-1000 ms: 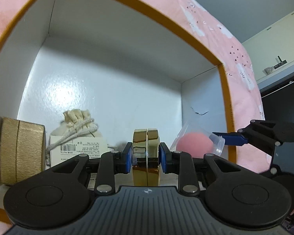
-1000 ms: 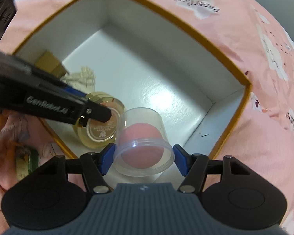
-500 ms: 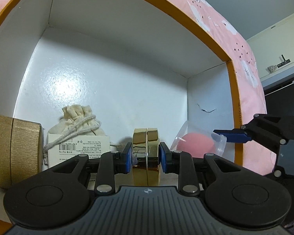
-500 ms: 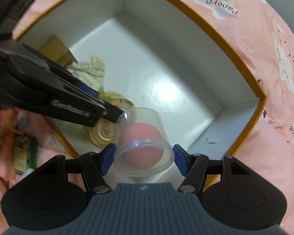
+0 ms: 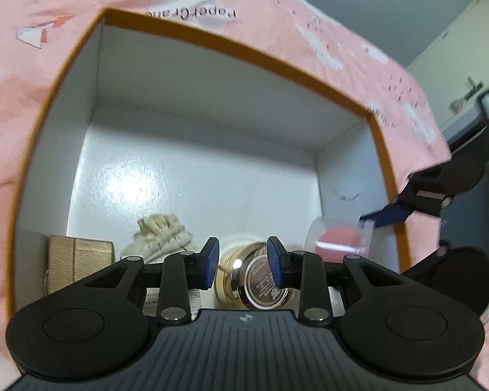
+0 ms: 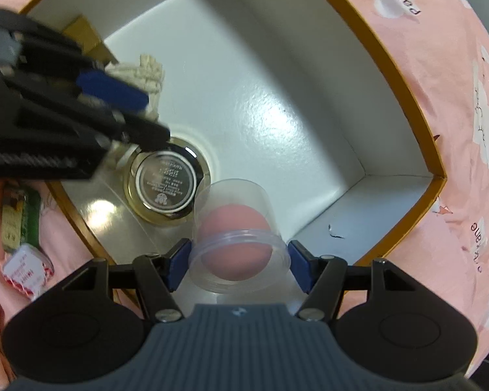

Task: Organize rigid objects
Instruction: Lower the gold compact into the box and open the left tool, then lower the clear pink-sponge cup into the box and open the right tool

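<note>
- Left wrist view: the left gripper point(image 5: 243, 262) has just been opening; its blue pads stand apart, clear of the gold jar point(image 5: 254, 282), which lies below between them on the floor of the orange-rimmed box point(image 5: 212, 179).
- Right wrist view: the right gripper point(image 6: 239, 268) pinches a clear cup point(image 6: 239, 251) with a pink sponge point(image 6: 234, 228) inside, just beside the jar.
- A cloth pouch point(image 5: 161, 238) and a gold box point(image 5: 76, 259) sit at the near-left wall, though blur softens them.
- Pink fabric point(image 6: 466, 150) surrounds the box.
</note>
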The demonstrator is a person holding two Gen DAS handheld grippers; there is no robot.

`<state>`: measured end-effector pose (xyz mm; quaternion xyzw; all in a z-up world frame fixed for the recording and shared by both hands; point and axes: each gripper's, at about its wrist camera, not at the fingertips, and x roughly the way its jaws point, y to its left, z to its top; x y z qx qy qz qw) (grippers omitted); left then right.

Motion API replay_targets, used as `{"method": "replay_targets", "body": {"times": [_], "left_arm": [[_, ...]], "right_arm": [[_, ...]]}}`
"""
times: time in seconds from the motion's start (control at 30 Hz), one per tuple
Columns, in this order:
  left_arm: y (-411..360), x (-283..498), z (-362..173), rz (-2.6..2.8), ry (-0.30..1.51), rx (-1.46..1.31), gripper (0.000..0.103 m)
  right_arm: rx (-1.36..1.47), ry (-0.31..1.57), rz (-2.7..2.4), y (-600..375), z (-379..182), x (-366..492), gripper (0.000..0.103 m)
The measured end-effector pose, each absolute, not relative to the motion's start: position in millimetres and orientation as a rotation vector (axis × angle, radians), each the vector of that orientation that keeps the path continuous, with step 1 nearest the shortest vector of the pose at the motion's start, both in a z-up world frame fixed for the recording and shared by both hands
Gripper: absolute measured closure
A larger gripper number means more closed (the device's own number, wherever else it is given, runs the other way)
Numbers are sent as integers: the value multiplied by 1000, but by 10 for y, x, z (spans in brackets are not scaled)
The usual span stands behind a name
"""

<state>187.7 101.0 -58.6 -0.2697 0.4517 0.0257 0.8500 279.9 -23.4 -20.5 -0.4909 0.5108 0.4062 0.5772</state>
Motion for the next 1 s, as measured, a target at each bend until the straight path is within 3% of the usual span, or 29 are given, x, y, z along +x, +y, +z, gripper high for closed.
{"method": "replay_targets", "body": {"times": [0.7, 1.0], "left_arm": [[1065, 1773, -608, 11, 930, -596, 67], [993, 1795, -614, 1, 939, -574, 67]], "right_arm": [[-1236, 1421, 877, -20, -538, 3076, 37], [-1180, 1405, 896, -37, -516, 3094, 34]]}}
